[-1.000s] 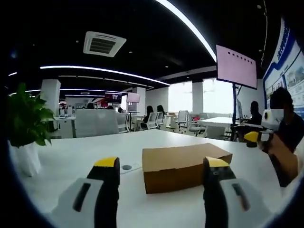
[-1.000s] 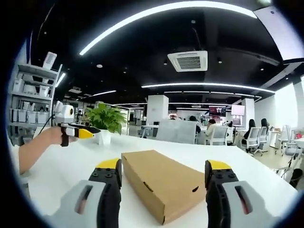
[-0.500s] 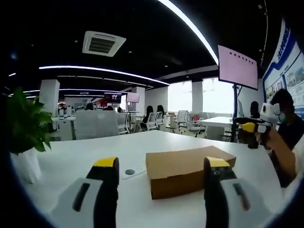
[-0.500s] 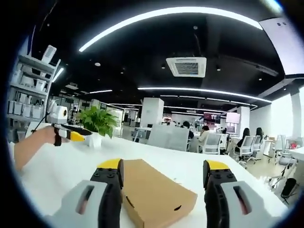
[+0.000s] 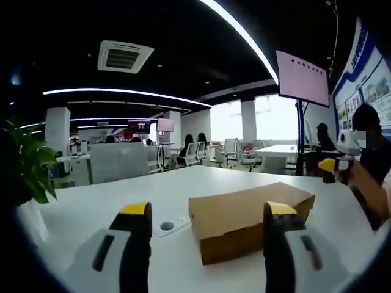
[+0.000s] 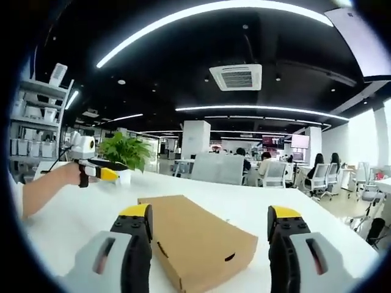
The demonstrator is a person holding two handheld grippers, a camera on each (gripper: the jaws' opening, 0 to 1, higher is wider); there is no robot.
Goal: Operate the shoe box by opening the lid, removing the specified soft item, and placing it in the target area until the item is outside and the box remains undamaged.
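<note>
Cardboard shoe box (image 5: 247, 220) lies closed on the white surface (image 5: 183, 189), lid down, between and just beyond both claws. The left claw (image 5: 208, 210) is held above the surface with jaws apart and nothing between them; the right claw (image 6: 211, 213) likewise stands spread wide over the shoe box (image 6: 195, 235). A potted plant (image 6: 125, 155) stands far left.

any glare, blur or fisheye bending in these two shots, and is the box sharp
Left gripper view: the windows blow out white, the ceiling light strip bows from fisheye bending, and the shoe box looks slightly soft. Right gripper view: the light strips curve strongly, the shoe box is fairly sharp, the potted plant and shelves warp near the edge.
</note>
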